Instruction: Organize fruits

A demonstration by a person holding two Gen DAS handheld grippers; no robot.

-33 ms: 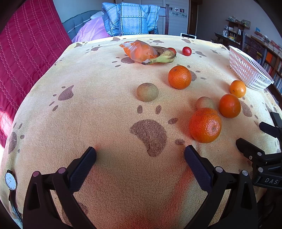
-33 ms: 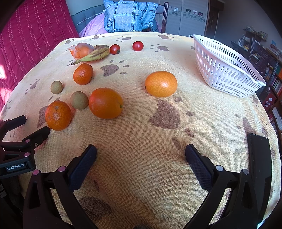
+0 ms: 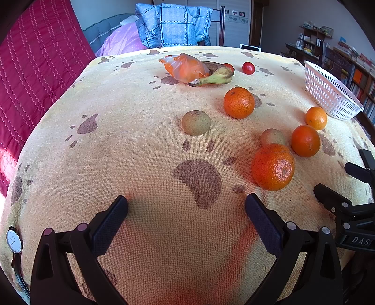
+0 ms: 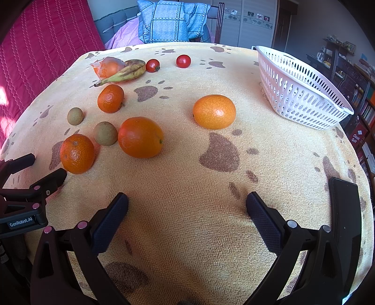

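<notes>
Several oranges lie on the paw-print cloth: one (image 3: pixel 273 166) just ahead and right of my open, empty left gripper (image 3: pixel 186 211), others further off (image 3: pixel 239 102) (image 3: pixel 305 140) (image 3: pixel 316 118). Two kiwis (image 3: pixel 196 122) (image 3: pixel 273 136), a banana (image 3: pixel 216 76), a bagged orange (image 3: pixel 186 68) and two tomatoes (image 4: pixel 183 61) (image 4: pixel 152 65) lie beyond. My right gripper (image 4: pixel 187 211) is open and empty, with oranges (image 4: pixel 140 137) (image 4: pixel 214 112) ahead. A white basket (image 4: pixel 302 91) stands at the far right.
A wristwatch (image 3: pixel 14 241) lies at the near left table edge. A black phone (image 4: pixel 345 211) lies at the near right. A chair with a blue cushion (image 4: pixel 172 22) stands behind the table. A red quilt (image 3: pixel 35 70) is at the left, bookshelves (image 3: pixel 356 77) at the right.
</notes>
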